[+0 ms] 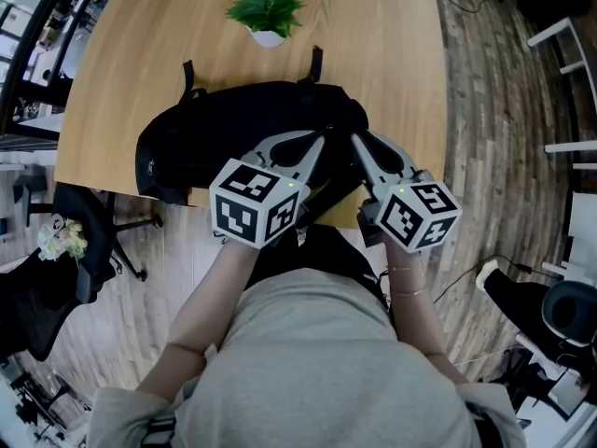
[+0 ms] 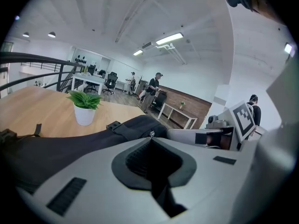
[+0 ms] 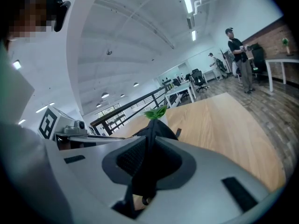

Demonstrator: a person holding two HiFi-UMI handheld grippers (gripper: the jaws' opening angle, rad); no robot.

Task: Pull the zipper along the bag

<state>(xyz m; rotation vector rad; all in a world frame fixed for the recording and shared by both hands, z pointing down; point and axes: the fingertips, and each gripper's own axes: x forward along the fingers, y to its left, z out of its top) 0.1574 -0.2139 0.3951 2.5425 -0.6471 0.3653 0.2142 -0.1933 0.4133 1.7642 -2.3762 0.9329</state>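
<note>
left claw is pinching shut on the small metal pull at its tips. right claw is clamping a fold of the black bag just beside it, likely bracing. bag is lying on the table, long axis running left-right in head view, most of it stretching left of both claws. the pull is probably going leftward along that axis, left hand leading. plant is standing behind the bag, apart, not blocking anything.
</note>
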